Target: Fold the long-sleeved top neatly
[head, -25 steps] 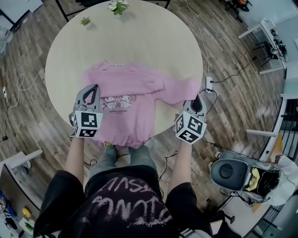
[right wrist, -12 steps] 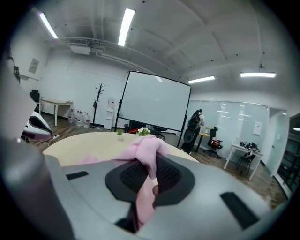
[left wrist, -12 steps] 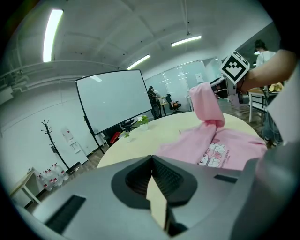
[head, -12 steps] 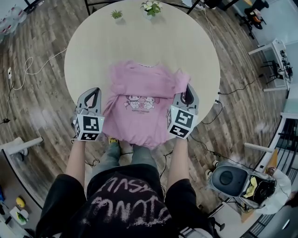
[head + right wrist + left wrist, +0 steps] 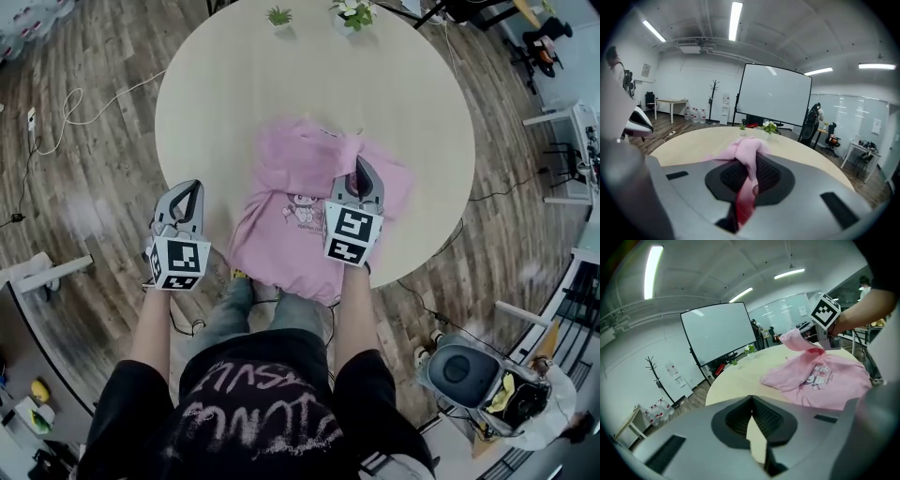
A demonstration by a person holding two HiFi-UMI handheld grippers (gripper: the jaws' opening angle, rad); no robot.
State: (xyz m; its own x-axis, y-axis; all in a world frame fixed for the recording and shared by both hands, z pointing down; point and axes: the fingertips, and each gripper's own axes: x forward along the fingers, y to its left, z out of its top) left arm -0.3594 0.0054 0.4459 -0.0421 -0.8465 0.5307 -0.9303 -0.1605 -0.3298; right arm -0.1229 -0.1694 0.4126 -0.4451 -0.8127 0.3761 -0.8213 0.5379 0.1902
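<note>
On your left, the left gripper (image 5: 185,199) has drawn clear of the long-sleeved top (image 5: 281,239). A second ago it overlapped the garment's left edge; now it sits at the near-left rim of the bench (image 5: 234,103), jaws pressed together on nothing.

In the middle, the top lies chest-up at the near edge of the bench, its hem hanging over the rim toward you.

On your right lies the real change. The sleeve (image 5: 747,154) that stretched out toward the right rim a second ago is now lifted and carried inward, and the right gripper (image 5: 360,178) rides over the chest print, jaws narrow and clamped on the pink fabric.

I judge the sleeve fold half made: the sleeve still needs laying flat across the body before you release.
</note>
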